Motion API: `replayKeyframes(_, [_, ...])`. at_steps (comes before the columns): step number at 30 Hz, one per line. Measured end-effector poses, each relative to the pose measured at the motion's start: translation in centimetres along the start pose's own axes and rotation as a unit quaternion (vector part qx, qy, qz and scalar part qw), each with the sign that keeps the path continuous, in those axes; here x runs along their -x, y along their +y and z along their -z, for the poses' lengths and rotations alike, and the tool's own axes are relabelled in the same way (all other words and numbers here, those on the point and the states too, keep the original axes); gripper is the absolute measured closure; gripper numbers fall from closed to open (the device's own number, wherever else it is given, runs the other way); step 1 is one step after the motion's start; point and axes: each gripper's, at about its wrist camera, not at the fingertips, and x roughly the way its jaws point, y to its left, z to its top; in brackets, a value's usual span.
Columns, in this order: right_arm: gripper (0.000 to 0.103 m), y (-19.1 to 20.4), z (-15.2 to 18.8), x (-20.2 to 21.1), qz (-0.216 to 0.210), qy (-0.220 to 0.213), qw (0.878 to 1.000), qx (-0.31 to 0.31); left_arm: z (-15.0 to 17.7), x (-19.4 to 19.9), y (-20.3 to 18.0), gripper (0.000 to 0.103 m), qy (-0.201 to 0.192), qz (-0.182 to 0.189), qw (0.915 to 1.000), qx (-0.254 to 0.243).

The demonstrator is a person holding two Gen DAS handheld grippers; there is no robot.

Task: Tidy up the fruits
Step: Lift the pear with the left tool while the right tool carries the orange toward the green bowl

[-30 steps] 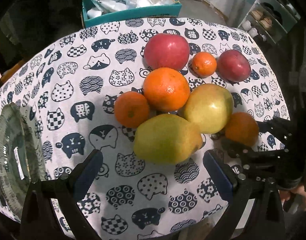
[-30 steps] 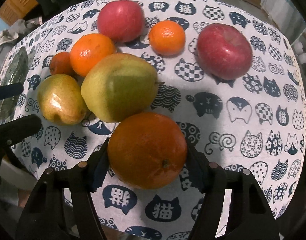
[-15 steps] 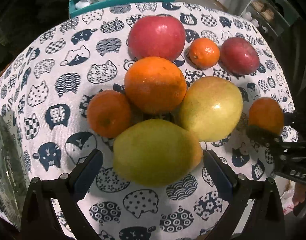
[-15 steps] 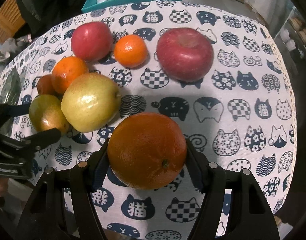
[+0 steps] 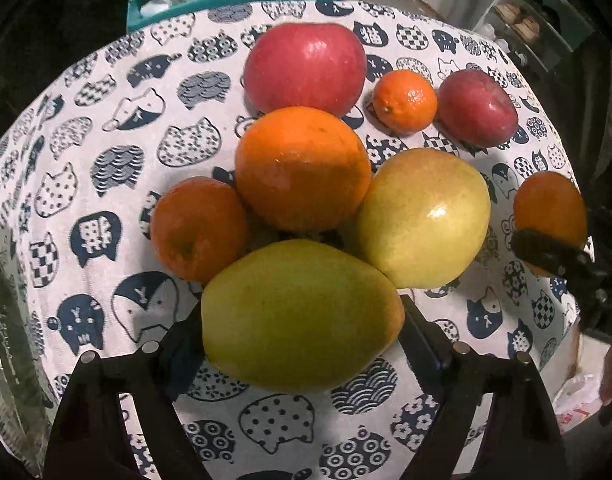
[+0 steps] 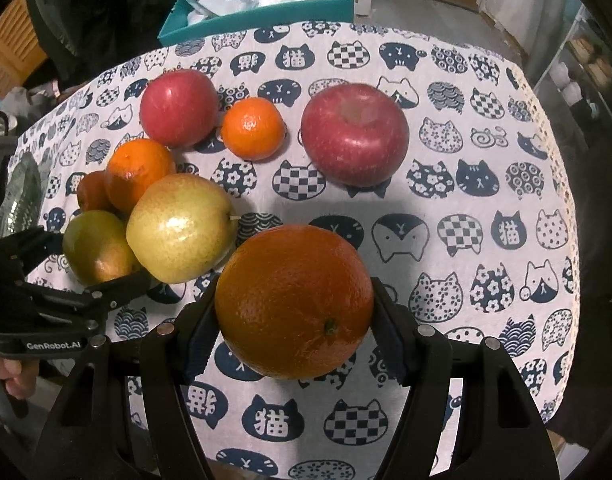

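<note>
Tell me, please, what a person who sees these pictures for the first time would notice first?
First, the big round orange gripped in the right claw, lifted above the white tablecloth with dark blue cat faces. Next, the yellow-green pear between the fingers of the left claw, which have just been closing on it, at the near edge of a tight cluster of fruit. Behind them, two red apples lie either side of a small mandarin.

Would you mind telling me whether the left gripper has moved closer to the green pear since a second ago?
Yes. The left gripper has dropped toward the tablecloth; its closing jaws now flank the green pear.
</note>
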Motion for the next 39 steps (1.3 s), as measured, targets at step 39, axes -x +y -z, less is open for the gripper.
replayKeyframes(39, [0.034,7.2,-2.9,19.6,-0.033,-0.254,0.966,0.026,2.4,20.8,3.6,0.015,-0.220,-0.034,0.9747,0.019])
